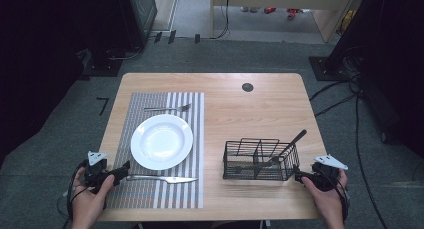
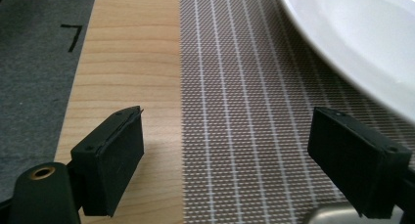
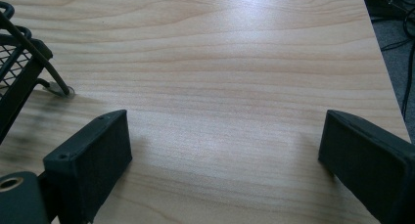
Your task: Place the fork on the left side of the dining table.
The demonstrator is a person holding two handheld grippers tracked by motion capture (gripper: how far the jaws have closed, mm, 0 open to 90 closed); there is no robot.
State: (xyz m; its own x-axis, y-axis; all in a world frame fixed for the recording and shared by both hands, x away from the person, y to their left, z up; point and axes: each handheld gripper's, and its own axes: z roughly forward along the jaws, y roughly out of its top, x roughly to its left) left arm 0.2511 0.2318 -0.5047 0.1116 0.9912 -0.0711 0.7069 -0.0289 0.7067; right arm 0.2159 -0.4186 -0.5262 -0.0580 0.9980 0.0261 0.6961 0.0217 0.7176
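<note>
Wooden table [image 1: 260,109] on grey carpet, striped placemat [image 1: 150,189] at its 9 o'clock half. White plate [image 1: 161,141] mid-mat; fork [image 1: 169,108] at the plate's 12, knife [image 1: 162,178] at its 6. Your left gripper [image 1: 124,169], jaws spread wide w/ nothing between, sits at the knife's handle end, 9 o'clock of it, just beside. Black wire caddy [image 1: 259,160] at table's 4 o'clock, one utensil [image 1: 290,146] leaning inside. Your right gripper [image 1: 298,175], jaws likewise spread & empty, hovers just at caddy's 3 o'clock corner.
</note>
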